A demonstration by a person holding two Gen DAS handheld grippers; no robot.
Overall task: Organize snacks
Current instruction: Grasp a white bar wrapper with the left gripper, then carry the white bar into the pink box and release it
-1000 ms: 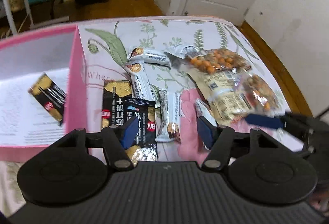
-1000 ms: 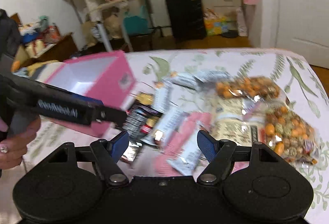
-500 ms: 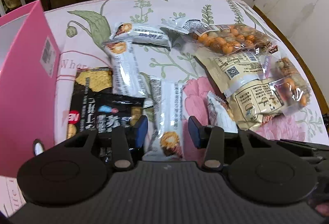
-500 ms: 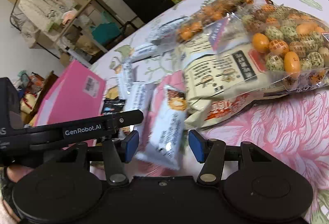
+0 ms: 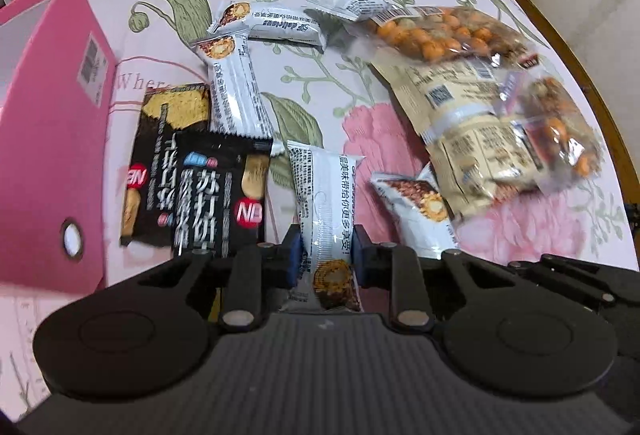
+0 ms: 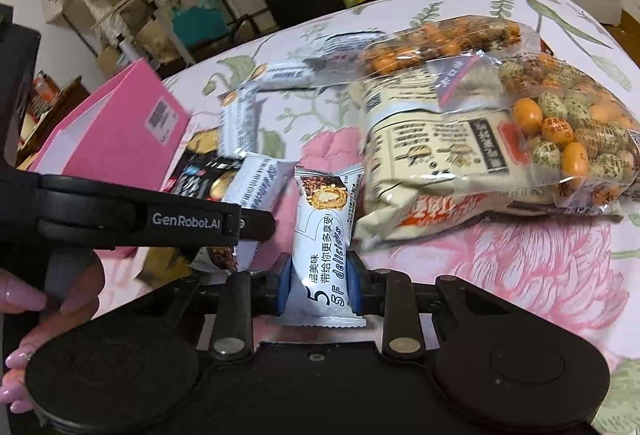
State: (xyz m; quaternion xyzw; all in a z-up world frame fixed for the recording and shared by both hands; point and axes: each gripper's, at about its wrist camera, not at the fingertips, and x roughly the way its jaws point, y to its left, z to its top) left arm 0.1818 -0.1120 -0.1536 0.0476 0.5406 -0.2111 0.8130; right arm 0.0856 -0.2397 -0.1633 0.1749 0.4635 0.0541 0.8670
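Note:
Snack packs lie on a floral cloth (image 5: 320,83). In the left wrist view, my left gripper (image 5: 325,258) has a white wafer bar (image 5: 326,203) between its blue pads; the jaws are closing and both pads touch its sides. In the right wrist view, my right gripper (image 6: 319,285) is shut on another white wafer bar (image 6: 322,235), which also shows in the left wrist view as the bar (image 5: 420,211) just right of the first. An open pink box (image 5: 48,155) stands at the left. One black finger (image 6: 188,221) of the left gripper crosses the right wrist view.
Two black cracker packs (image 5: 216,195) lie beside the box. Two more white bars (image 5: 236,91) sit further back. Clear bags of coated nuts (image 5: 440,31) and beige pouches (image 5: 460,107) pile at the right, near the table's wooden edge (image 5: 580,75). A hand (image 6: 24,315) holds the left gripper.
Both grippers came down close over the snacks. Each pair of jaws went from wide apart to closed around a white wafer bar.

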